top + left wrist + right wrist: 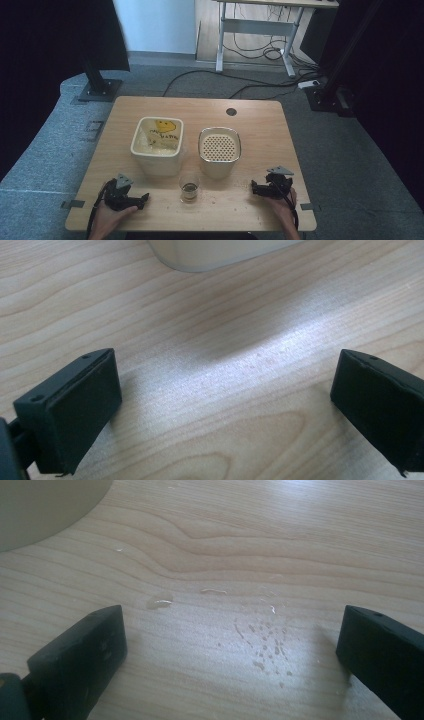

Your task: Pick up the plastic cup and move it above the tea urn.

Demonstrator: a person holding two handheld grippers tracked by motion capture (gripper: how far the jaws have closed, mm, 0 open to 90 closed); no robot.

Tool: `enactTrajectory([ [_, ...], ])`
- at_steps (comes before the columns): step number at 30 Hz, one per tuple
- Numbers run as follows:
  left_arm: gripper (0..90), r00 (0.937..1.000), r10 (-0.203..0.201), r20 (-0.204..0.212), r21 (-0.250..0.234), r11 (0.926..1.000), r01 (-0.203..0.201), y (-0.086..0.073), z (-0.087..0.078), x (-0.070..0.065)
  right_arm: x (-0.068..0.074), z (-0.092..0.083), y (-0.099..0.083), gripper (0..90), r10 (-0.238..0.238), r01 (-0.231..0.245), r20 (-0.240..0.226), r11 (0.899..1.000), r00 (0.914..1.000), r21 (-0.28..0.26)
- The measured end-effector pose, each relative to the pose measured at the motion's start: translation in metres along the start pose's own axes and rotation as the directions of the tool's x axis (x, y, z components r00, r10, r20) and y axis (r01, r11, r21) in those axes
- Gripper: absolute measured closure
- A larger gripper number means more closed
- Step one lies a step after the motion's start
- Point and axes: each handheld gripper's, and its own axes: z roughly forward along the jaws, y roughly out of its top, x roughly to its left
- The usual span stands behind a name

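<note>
On the wooden table (260, 120) stand a cream square bin (156, 145) with a yellow smiley bag inside, and to its right a cream container (219, 151) topped by a perforated lid. A small glass (189, 187) with dark residue sits in front of them. My left gripper (145, 199) rests near the front left edge, pointing right, open over bare wood (225, 385). My right gripper (254, 188) rests at the front right, pointing left, open with nothing between its jaws. Water droplets (265, 645) lie on the wood between the right gripper's jaws.
The bin's base (215, 252) rises just beyond the left gripper's jaws. The perforated container's side (40, 510) stands at the upper left of the right gripper view. A round grommet hole (231, 111) marks the table's far edge. Cables and a desk frame (255, 30) lie on the floor behind.
</note>
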Motion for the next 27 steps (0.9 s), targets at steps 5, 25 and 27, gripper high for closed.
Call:
enactTrajectory([
  [5, 0.0, 1.0, 0.003, 0.005, -0.004, 1.0, -0.003, -0.001, -0.001, 0.0, 0.006, -0.012, -0.002, 5.8, -0.015, 0.014, -0.019, 0.995, 0.9997, -0.095],
  [25, 7.1, 0.999, -0.045, 0.0, -0.031, 0.9985, 0.045, -0.001, -0.012, -0.007, 0.146, -0.041, 0.001, 18.3, -0.294, 0.193, -0.377, 0.939, 0.8784, -0.284],
  [27, 7.1, 0.9991, -0.042, -0.002, -0.028, 0.9987, 0.042, -0.002, -0.012, -0.007, 0.158, -0.036, 0.003, 18.4, -0.306, 0.199, -0.414, 0.939, 0.8573, -0.281],
])
